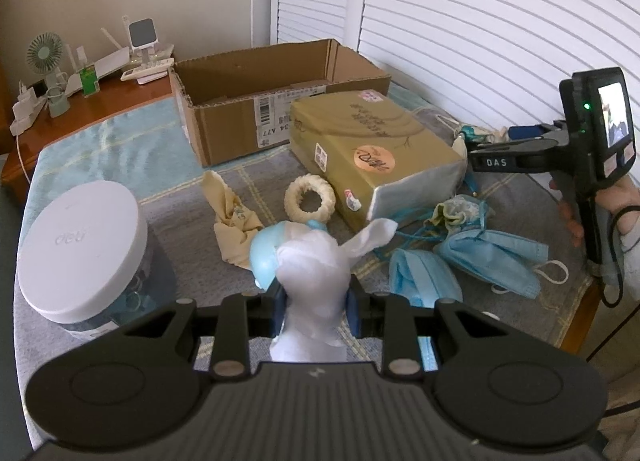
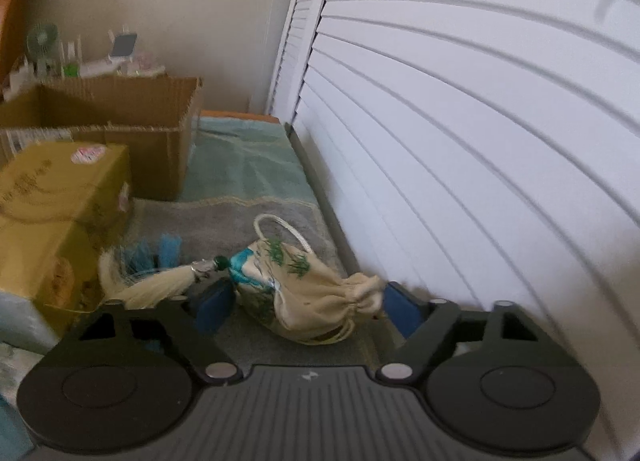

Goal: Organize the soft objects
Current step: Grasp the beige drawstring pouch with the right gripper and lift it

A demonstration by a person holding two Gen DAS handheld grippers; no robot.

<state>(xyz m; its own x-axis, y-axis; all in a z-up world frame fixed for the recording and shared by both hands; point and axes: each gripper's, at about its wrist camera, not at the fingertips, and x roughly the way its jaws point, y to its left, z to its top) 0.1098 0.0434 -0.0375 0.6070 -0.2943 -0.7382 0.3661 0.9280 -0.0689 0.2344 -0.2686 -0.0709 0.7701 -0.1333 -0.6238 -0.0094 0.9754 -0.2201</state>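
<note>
My left gripper is shut on a wad of white cloth and holds it above the table, over a pale blue rounded object. Ahead lie a beige cloth, a cream ring, blue face masks and a small drawstring pouch. My right gripper is open, its blue pads on either side of a beige drawstring pouch with a white loop and tassels. The right gripper also shows at the right of the left wrist view.
An open cardboard box stands at the back, a gold tissue pack in front of it. A white-lidded jar is at the left. White louvred doors run along the right edge. A desk with a fan is far left.
</note>
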